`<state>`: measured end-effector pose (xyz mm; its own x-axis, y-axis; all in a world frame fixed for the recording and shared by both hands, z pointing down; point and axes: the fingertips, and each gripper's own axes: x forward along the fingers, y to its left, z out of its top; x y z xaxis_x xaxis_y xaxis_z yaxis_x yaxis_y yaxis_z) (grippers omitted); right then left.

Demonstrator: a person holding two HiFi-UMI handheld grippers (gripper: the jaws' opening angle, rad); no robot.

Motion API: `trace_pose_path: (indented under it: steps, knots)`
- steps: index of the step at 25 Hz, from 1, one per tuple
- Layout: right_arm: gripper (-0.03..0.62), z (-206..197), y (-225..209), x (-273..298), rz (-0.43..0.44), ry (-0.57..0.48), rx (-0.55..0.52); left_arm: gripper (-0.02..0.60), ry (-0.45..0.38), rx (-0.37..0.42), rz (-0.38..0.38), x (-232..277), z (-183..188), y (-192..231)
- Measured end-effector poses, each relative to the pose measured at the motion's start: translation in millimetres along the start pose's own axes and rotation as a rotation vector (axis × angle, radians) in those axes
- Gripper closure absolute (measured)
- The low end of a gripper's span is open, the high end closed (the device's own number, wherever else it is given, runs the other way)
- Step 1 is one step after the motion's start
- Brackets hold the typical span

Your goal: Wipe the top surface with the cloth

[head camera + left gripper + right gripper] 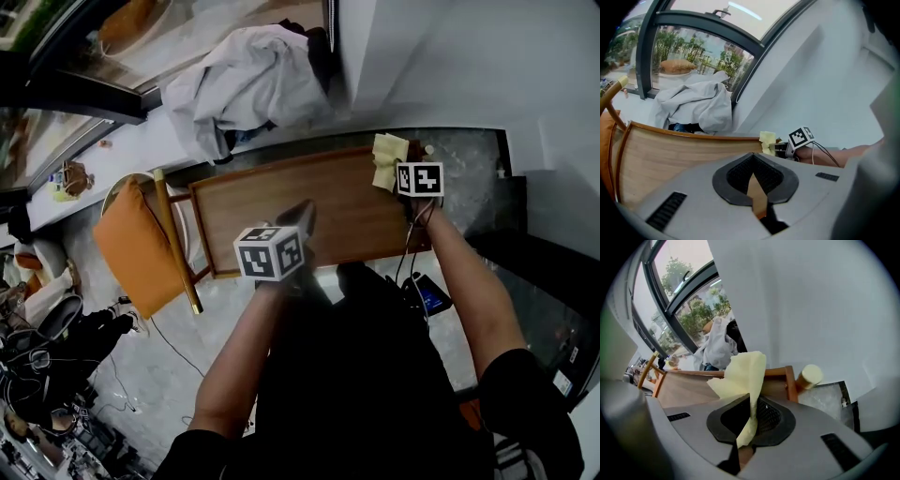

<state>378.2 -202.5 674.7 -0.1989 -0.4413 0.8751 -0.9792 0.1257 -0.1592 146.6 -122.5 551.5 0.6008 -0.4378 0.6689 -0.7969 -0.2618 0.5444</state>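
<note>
Starting nearest: both forearms reach forward from the dark-clothed torso, and a small device with a lit bluish screen (pixel 431 295) sits low, just beside the right forearm. Left hand-held gripper (pixel 753 159) is over the near middle of the wooden tabletop (pixel 328 220), jaws brought together at the tips with nothing between them, only bare wood showing through the slit behind. Can't tell if it touches the wood. Right hand-held gripper (pixel 752 401) is farther out at the tabletop's far right corner, jaws clamped on the yellow cloth (pixel 740 373). The cloth is pinched along one fold and the loose part stands up crumpled past the jaw tips. From the head view it sits over that far right corner by the raised rim; contact with the surface isn't clear. The two grippers are well apart. A round pale-ended post (pixel 811 375) is just beyond that corner, next to a marbled stone surface (pixel 469 164). A wooden chair with an orange cushion (pixel 136 246) stands against the tabletop's left end. Past the far rim a heap of light grey fabric (pixel 246 80) lies on the ledge, white wall (pixel 450 56) to its right, dark-framed window (pixel 693 51) with greenery behind it.
</note>
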Motion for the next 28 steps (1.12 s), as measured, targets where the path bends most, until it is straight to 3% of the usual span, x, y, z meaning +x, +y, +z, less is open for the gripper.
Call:
trace_pose_path:
  steps: [11, 14, 19, 24, 28]
  knots:
    - [0.562, -3, -37, -13, -0.165, 0.016, 0.12, 0.574, -0.029, 0.001, -0.008, -10, 10, 3]
    - [0.562, 2, -23, -21, -0.188, -0.007, 0.14, 0.574, -0.047, -0.011, -0.001, -30, 12, 22]
    - [0.562, 24, 80, -21, -0.026, -0.068, 0.071, 0.574, -0.083, -0.056, 0.043, -75, 11, 74]
    - [0.562, 45, 237, -7, 0.263, -0.113, 0.042, 0.574, -0.14, -0.095, 0.101, -137, 14, 129]
    - [0.562, 45, 361, 9, 0.427, -0.103, -0.034, 0.574, -0.167, -0.102, 0.116, -186, 12, 165]
